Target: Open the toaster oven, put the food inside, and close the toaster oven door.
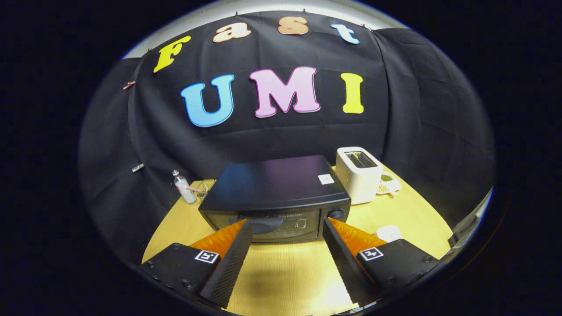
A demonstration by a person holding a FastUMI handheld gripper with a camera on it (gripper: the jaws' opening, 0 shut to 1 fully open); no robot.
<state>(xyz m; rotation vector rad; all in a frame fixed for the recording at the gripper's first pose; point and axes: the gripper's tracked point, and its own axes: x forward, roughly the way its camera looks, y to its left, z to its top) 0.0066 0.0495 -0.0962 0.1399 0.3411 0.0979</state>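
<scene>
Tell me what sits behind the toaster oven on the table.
Behind the toaster oven, a white toaster stands at one back corner and a small clear bottle at the other. The oven's body hides whatever is directly behind it. The claw is open.

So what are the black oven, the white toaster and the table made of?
The oven looks like painted metal: its smooth black top has a dull sheen. The white toaster seems glossy plastic or enamelled metal; hard to say. The table looks like pale wood or laminate, with faint grain. The open gripper hovers before the oven.
</scene>
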